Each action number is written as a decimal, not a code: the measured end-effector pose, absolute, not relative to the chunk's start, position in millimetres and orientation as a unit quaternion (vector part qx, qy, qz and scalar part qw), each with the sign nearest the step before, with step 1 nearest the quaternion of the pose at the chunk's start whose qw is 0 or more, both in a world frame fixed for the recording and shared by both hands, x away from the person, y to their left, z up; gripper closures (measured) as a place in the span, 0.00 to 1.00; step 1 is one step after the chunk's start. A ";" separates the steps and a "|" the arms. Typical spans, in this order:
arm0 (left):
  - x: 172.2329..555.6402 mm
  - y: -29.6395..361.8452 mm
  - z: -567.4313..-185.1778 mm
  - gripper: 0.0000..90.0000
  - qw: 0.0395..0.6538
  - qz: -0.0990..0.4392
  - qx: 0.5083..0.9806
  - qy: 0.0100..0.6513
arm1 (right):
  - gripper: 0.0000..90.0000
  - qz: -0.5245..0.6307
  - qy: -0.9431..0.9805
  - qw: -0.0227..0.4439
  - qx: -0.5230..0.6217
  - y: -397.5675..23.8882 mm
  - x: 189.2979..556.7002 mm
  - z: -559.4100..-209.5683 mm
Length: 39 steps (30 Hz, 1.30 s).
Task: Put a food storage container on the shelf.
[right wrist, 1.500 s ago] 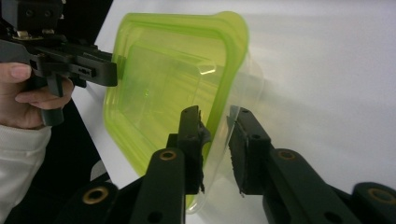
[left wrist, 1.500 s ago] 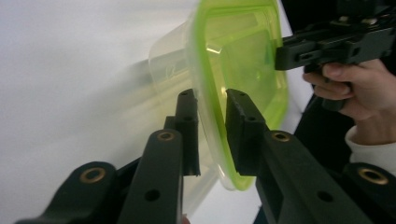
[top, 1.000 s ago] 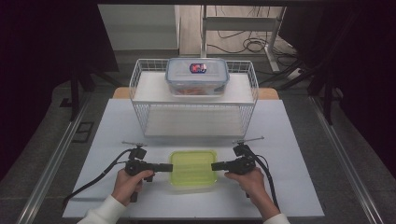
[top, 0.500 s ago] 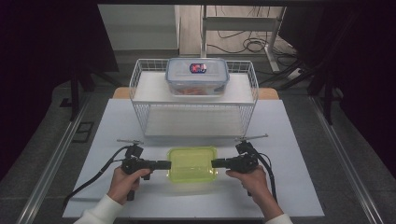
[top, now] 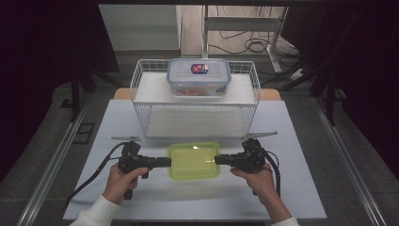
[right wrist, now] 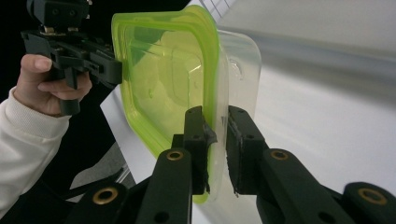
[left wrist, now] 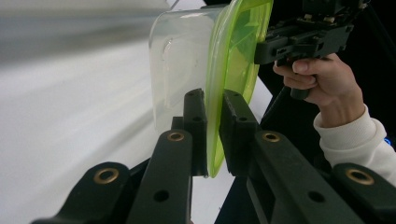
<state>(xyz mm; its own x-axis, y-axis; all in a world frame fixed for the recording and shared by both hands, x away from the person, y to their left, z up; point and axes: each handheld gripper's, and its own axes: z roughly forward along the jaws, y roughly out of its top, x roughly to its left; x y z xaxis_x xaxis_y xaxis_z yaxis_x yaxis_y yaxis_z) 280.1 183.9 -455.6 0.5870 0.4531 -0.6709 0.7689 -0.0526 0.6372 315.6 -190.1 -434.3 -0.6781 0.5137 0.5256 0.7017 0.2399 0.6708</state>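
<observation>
While both forearms reach in from the near edge of the white table, the two grippers hold a clear plastic container with a lime-green lid between them, one at each short end. On the left, the left gripper is clenched on the container's left rim; in the left gripper view its black jaws stand close together with the green lid's edge pinched between them and the clear tub wall rising beyond. On the right, the right gripper grasps the opposite rim, and in the right gripper view its jaws close on the lid edge and the tub's lip, while the far hand in a white sleeve holds the other gripper against the container's far end. From the high view the container sits level near the middle of the table, just in front of a white wire basket rack; whether it rests on the table or is lifted cannot be told. On top of the rack, at the far side, stands a second clear lidded food box with a round label, orange contents showing through its wall. Black cables trail from each gripper across the table toward the near side.
</observation>
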 end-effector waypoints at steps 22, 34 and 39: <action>280.0 187.7 -440.6 0.91 0.553 -0.130 0.715 0.407 | 0.90 -0.506 -0.783 0.070 -0.354 -191.5 307.1 -408.9; 284.6 188.2 -412.8 0.91 0.568 -0.111 0.720 0.384 | 0.90 -0.525 -0.778 0.057 -0.342 -194.5 307.0 -388.4; 289.8 188.6 -386.5 0.91 0.569 -0.089 0.729 0.369 | 0.90 -0.533 -0.775 0.047 -0.335 -194.5 309.0 -372.2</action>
